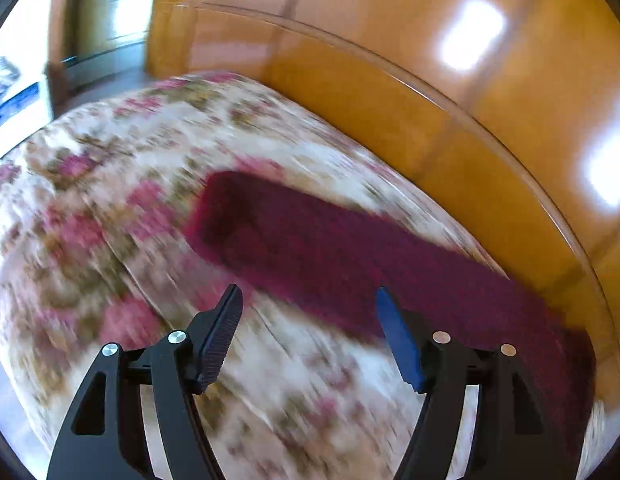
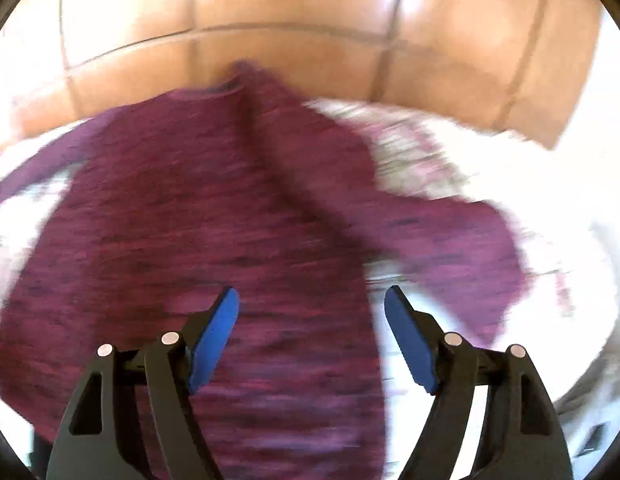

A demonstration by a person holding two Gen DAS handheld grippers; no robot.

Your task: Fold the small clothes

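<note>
A: Left wrist view first: where is the garment?

B: The dark maroon knitted sweater lies flat on the floral-printed bedspread. One long sleeve runs from upper left down to lower right, just ahead of the left tongs, whose jaws are spread, nothing between them.

A: And the right wrist view?

B: It shows the body and neckline, missing from the other. The right tongs, parted and empty, hang over the body's right edge.

Left gripper: black curved arms, silver screw heads, one black ribbed pad, one blue pad. Right gripper: same black frame, silver screws, two blue pads
</note>
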